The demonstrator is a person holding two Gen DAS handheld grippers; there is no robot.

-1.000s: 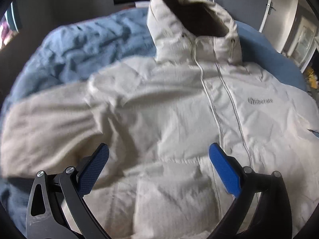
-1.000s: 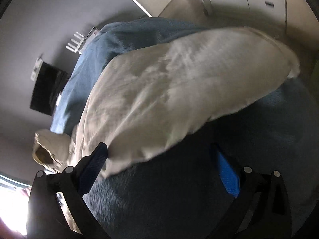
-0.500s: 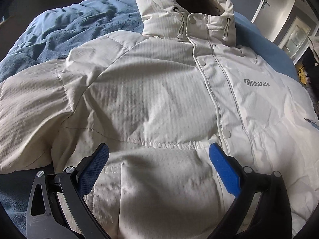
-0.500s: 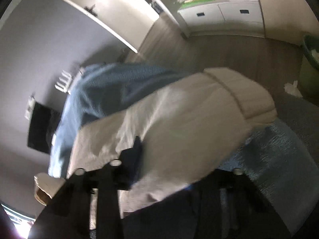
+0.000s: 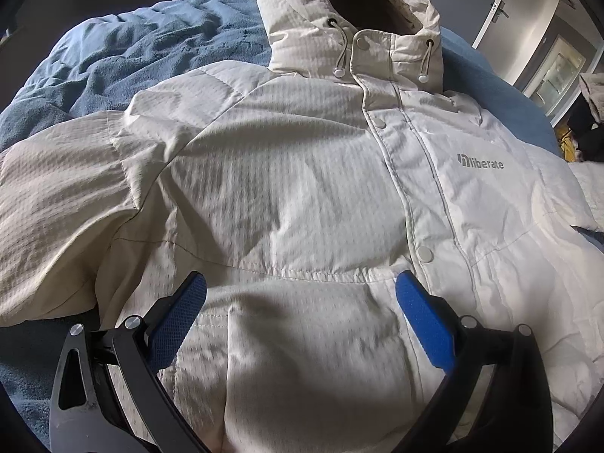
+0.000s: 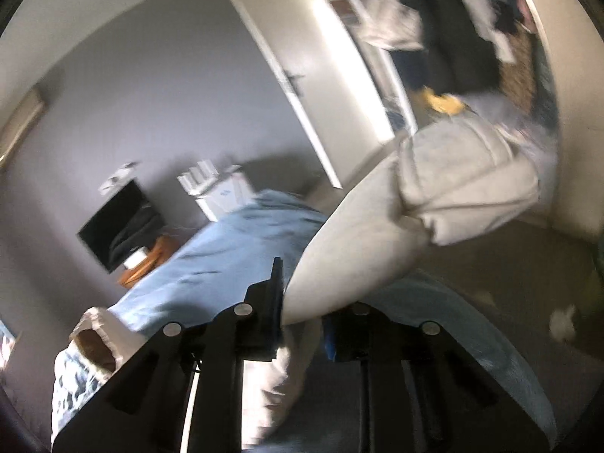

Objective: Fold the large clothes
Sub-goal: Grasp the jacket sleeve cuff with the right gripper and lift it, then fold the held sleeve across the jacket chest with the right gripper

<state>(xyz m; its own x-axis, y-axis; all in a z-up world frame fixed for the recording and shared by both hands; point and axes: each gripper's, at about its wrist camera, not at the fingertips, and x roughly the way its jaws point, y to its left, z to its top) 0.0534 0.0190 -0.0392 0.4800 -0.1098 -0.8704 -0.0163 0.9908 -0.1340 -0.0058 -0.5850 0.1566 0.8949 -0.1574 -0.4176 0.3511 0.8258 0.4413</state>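
Two grippers work on one white hooded jacket spread front-up on a bed covered with a rumpled blue blanket. The left gripper hovers over the lower front of the jacket with its jaws spread wide; the fabric lies between and beneath the blue pads, but neither pad pinches it. Ahead of those jaws run the snap placket and the chest lettering, and the hood points toward the far edge of the bed. One sleeve lies out toward the bed's left edge.

In the right wrist view, which is blurred, the right gripper has its jaws pressed together on the jacket's other sleeve. That sleeve rises from between the jaws and stands lifted off the blanket, with its cuff folded over at the top. The hood shows low at the left.
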